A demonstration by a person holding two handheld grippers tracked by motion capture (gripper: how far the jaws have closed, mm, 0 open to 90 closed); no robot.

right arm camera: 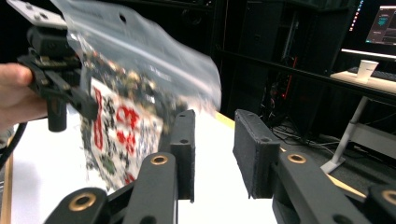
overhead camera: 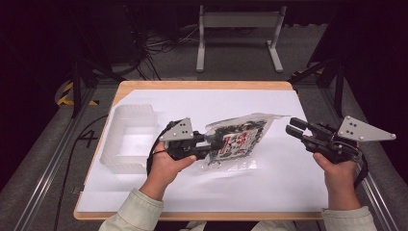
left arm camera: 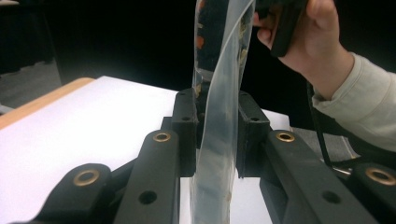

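Left gripper (overhead camera: 204,143) clamped on clear snack bag (overhead camera: 238,139), lifted above white surface (overhead camera: 269,183). Right gripper (overhead camera: 296,128), jaws apart, just beside bag's far edge. Likely next: closing on that edge, then carrying to bin (overhead camera: 111,144).

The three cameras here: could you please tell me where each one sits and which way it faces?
High view: above the person's side, looking forward and down on the table; forearms, both hands, left gripper and right gripper.
Left gripper view: rides the left gripper, looking along its jaws clamped on the clear bag; the right hand beyond.
Right gripper view: rides the right gripper, jaws apart, facing the bag and left hand.
All share the bag.
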